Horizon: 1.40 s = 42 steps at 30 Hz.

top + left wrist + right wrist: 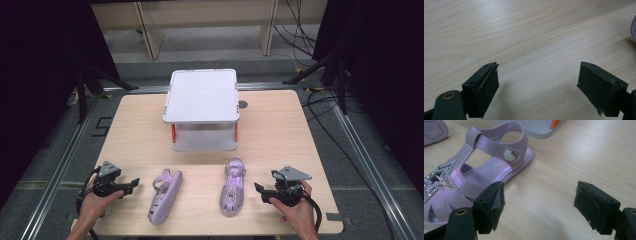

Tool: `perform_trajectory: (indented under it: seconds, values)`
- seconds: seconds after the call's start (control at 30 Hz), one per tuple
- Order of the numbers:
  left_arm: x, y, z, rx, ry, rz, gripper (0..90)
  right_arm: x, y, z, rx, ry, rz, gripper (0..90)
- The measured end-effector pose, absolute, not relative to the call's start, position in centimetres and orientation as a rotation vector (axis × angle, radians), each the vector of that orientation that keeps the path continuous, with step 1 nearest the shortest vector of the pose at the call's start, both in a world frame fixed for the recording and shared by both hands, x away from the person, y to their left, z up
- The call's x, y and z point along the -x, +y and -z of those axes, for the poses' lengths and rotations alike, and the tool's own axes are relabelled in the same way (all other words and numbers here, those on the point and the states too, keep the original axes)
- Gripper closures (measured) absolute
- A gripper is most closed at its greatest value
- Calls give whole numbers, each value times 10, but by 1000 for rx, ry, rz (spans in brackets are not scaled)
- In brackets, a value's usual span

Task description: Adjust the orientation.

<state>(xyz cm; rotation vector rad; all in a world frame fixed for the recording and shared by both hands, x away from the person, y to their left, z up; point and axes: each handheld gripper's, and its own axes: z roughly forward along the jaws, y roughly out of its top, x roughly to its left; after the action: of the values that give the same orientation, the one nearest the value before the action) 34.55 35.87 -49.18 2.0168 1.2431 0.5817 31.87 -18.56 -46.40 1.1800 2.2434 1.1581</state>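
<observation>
Grippers, left gripper [134,183] and right gripper [259,190], flank lower-frame sandals [233,186], jaws wide, empty, staged for pickup.

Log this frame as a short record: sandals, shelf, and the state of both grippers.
left sandal: purple, tipped on its side, lying on the table
right sandal: purple, upright on its sole, star on the toe part
shelf: white two-tier rack with orange posts, behind the sandals
left gripper: fingers open, nothing between them, left of the left sandal
right gripper: fingers open, nothing between them, right of the right sandal
</observation>
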Motion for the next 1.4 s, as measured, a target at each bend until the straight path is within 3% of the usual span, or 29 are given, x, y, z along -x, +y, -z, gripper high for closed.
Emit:
perform_trajectory:
  seconds: [0.7, 1.17, 1.4]
  values:
    - [-345, 358, 493, -1999, 1266, -568, 164, -315, -162, 448, -1040, 2314, -1216, 280]
    - [-346, 362, 491, -2054, 1227, -584, 164, -333, -131, 432, -882, 2417, -1273, 317]
    - [-346, 362, 491, -2047, 1248, -578, 164, -347, -111, 435, -791, 2499, -1258, 394]
